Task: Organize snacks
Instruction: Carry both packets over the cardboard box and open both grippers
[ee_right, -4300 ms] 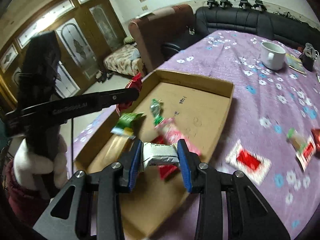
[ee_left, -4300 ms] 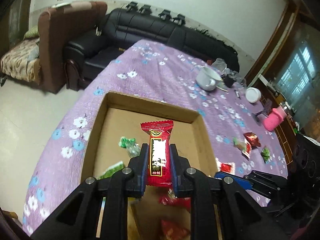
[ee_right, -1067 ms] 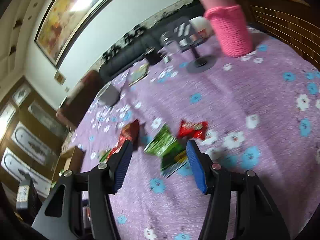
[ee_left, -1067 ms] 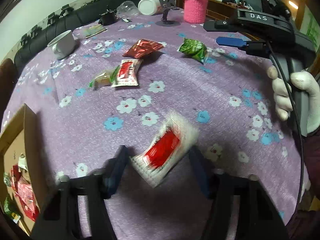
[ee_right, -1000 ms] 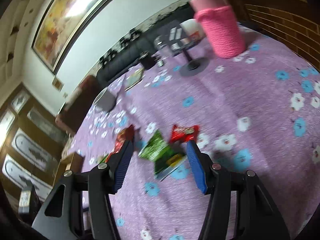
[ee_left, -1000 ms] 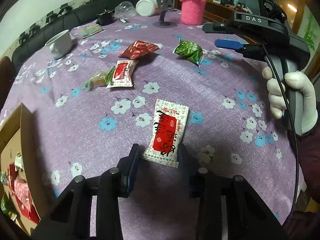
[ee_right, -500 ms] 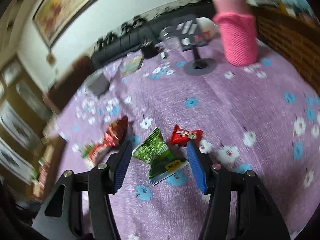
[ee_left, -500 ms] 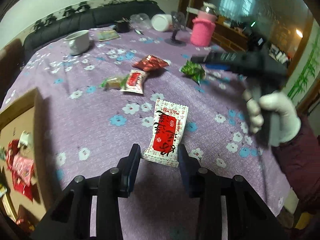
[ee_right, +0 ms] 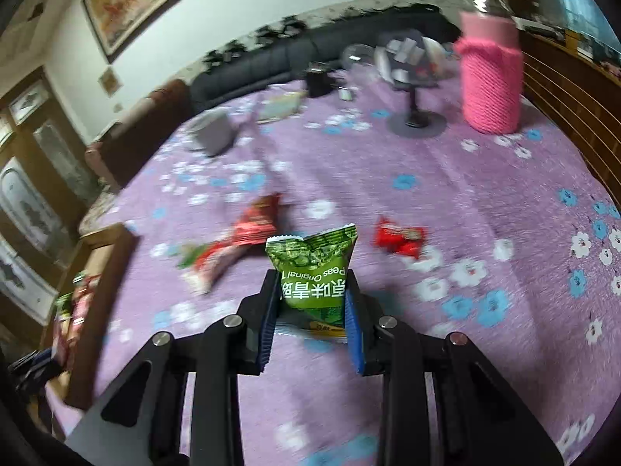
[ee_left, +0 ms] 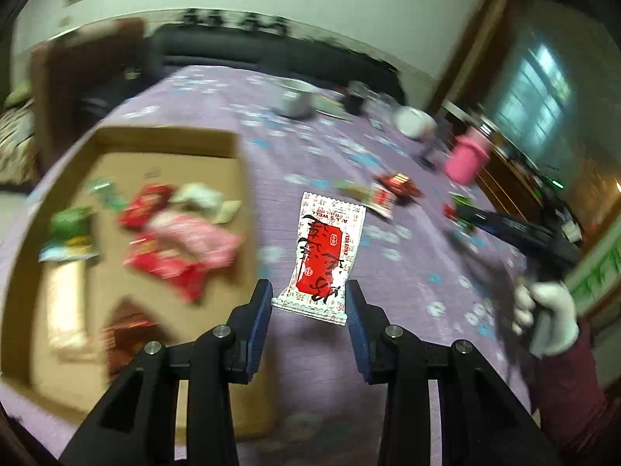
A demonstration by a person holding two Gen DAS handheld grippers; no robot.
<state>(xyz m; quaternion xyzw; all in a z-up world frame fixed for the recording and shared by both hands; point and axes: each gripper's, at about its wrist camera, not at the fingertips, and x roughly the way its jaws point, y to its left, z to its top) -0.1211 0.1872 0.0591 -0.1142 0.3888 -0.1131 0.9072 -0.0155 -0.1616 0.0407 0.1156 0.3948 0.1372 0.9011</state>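
My left gripper [ee_left: 308, 291] is shut on a white packet with a red label [ee_left: 328, 260], held in the air over the purple flowered cloth, just right of the open cardboard box [ee_left: 163, 136]. Several red, pink and green snack packets [ee_left: 174, 240] lie blurred inside the box. In the right wrist view my right gripper [ee_right: 312, 291] has its jaws closing on a green pea packet [ee_right: 312, 268]; both blue pads press on its sides. A small red packet [ee_right: 399, 239] lies just beyond it to the right, with more red packets [ee_right: 256, 225] to the left.
A pink knitted bottle cover [ee_right: 491, 89], a black phone stand [ee_right: 415, 120] and a grey mug [ee_right: 213, 136] stand at the far side of the table. The box's edge [ee_right: 104, 268] is at the left. A white-gloved hand [ee_left: 551, 318] holds the other gripper at the right.
The left gripper has swung left with the white packet, from mid-table to beside the box. The right jaws have closed on the green packet and raised it off the cloth.
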